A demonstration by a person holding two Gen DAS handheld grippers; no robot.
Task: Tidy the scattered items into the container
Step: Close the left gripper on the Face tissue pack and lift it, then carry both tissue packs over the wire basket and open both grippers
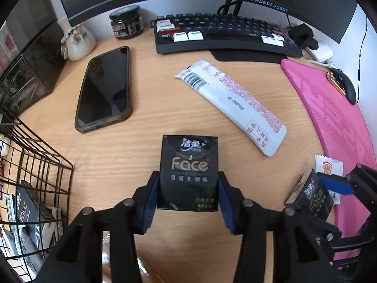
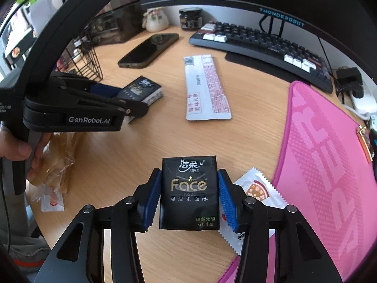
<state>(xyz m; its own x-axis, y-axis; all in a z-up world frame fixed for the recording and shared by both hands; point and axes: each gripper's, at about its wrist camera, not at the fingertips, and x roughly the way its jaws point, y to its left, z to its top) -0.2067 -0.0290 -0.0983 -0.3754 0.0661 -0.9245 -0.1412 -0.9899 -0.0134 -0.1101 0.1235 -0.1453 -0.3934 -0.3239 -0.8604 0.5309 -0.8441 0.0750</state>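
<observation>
- Left gripper clamped on a black Face tissue pack, blue ribbed pads against both sides, above the wooden desk.
- Right gripper likewise closed on a second Face tissue pack.
- Seen only from the left wrist: black wire basket at desk's left, already holding another tissue pack and white packets.
- Seen only from the right: crinkled clear wrapper.
- Lay flat between: long white sachet, glossy phone.
</observation>
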